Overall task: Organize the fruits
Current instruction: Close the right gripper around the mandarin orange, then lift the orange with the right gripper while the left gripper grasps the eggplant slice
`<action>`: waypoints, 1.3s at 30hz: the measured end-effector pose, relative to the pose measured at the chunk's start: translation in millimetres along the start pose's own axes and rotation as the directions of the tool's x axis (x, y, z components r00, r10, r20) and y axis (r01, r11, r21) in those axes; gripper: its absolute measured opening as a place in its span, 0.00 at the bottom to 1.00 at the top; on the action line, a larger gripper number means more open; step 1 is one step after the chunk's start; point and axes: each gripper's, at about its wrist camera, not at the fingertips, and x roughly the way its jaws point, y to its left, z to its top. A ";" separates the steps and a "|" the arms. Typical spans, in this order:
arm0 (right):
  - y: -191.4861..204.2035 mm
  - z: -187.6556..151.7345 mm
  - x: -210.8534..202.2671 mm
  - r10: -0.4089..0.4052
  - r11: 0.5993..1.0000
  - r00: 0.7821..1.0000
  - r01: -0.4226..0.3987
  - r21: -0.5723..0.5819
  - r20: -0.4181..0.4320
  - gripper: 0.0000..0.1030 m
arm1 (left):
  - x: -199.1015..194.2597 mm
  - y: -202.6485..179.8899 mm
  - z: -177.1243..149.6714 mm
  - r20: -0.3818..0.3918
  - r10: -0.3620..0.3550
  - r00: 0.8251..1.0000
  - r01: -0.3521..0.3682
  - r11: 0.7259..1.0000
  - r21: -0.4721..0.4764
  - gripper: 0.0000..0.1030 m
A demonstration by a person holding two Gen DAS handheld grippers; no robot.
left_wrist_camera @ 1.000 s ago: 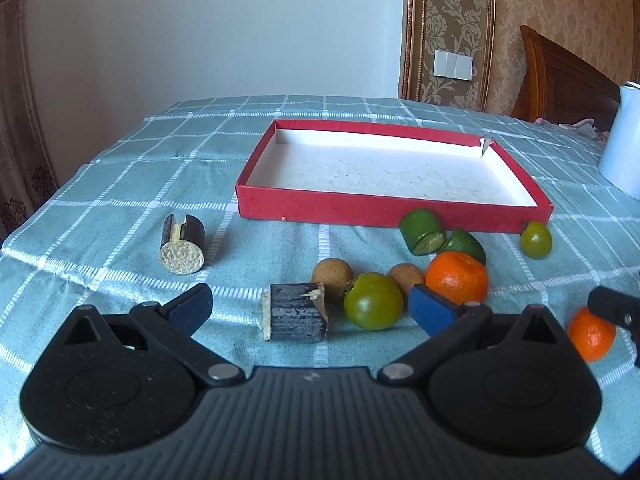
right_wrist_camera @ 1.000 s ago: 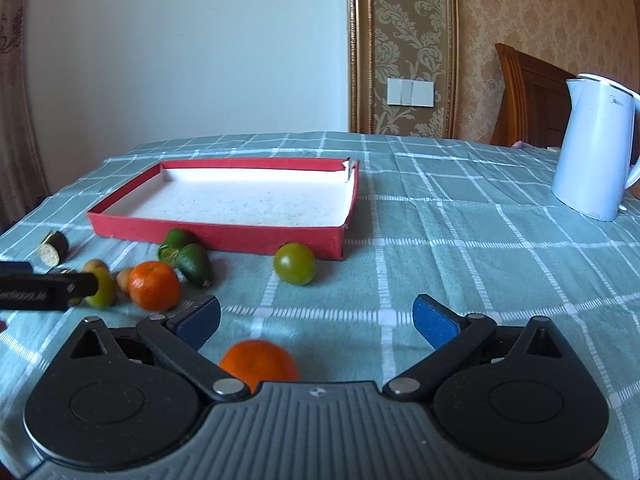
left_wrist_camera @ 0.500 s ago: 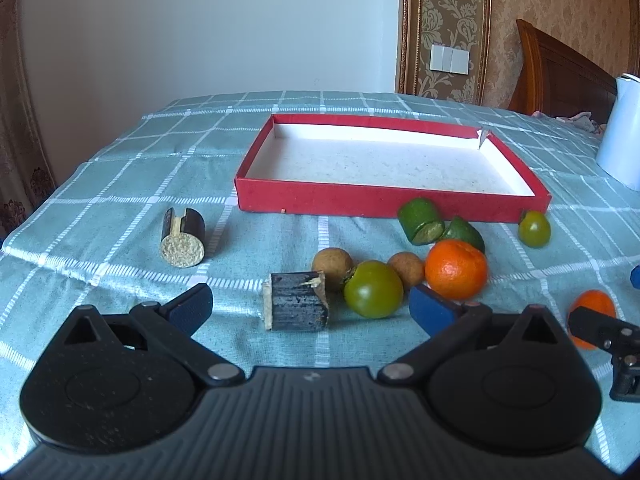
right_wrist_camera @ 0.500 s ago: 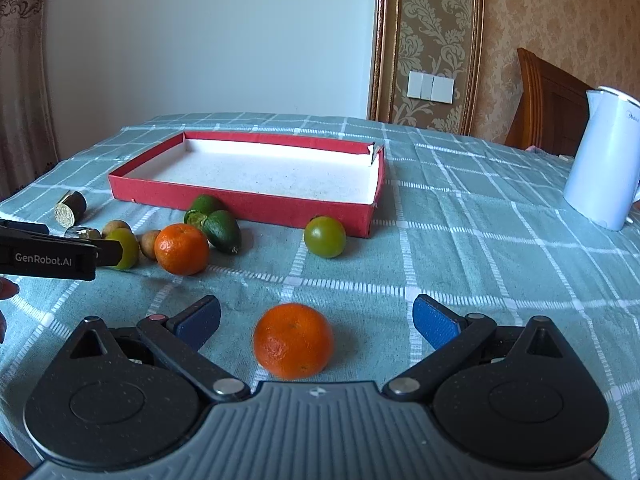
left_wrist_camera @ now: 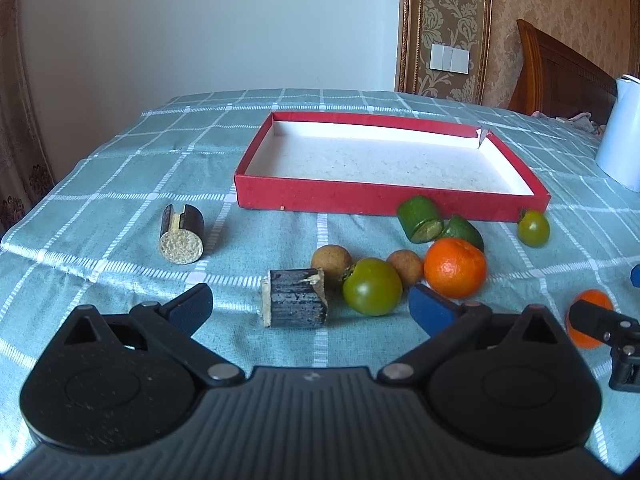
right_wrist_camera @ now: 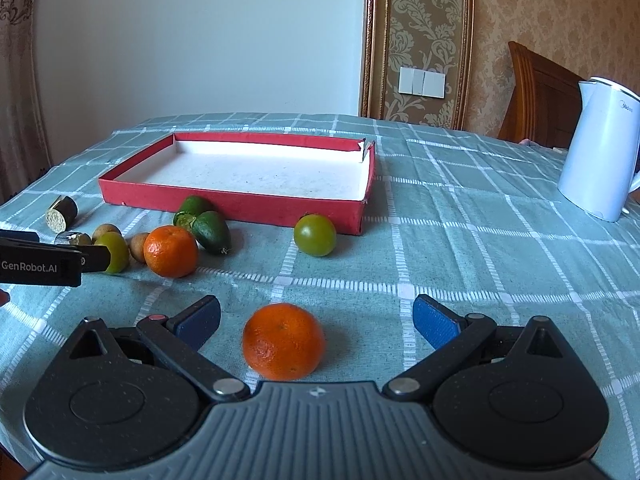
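Observation:
An empty red tray (left_wrist_camera: 384, 200) (right_wrist_camera: 240, 204) lies on the checked tablecloth. In front of it lie a green tomato (left_wrist_camera: 372, 287), an orange (left_wrist_camera: 455, 267), two brown longans (left_wrist_camera: 331, 260), green fruit pieces (left_wrist_camera: 420, 220), a small green tomato (left_wrist_camera: 533, 228) and two dark sugarcane pieces (left_wrist_camera: 294, 304). My left gripper (left_wrist_camera: 310, 307) is open, with the nearer cane piece between its fingers. My right gripper (right_wrist_camera: 316, 318) is open around a second orange (right_wrist_camera: 283, 342), not touching it.
A white kettle (right_wrist_camera: 600, 152) stands on the table at the right. A wooden headboard (left_wrist_camera: 560, 68) and the wall lie behind. The left gripper's side shows in the right wrist view (right_wrist_camera: 40, 266) near the fruit cluster.
My right gripper has moved forward and left, so the orange now sits between its fingers. The left gripper has shifted only slightly.

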 end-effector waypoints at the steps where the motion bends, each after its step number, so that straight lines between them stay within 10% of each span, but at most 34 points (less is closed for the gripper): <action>1: 0.4 -0.1 -0.1 0.001 1.000 1.000 -0.001 -0.001 0.000 1.00 | 0.1 0.2 0.0 0.000 0.000 1.000 0.000 1.000 -0.002 1.00; 24: 9.2 -5.0 -2.3 0.035 0.999 0.999 -0.035 0.002 0.007 0.95 | 2.0 5.6 -4.4 -0.003 0.004 1.000 -0.004 1.000 -0.010 1.00; 29: 8.4 -7.1 0.9 0.075 0.997 0.997 -0.074 0.014 -0.024 0.57 | 0.2 10.3 -4.6 0.002 0.015 1.000 -0.015 1.000 -0.021 1.00; 39: 8.6 -12.4 5.1 0.083 0.996 0.996 -0.084 -0.004 -0.030 0.42 | 1.3 20.7 -7.8 -0.011 0.027 1.000 -0.027 0.999 -0.043 1.00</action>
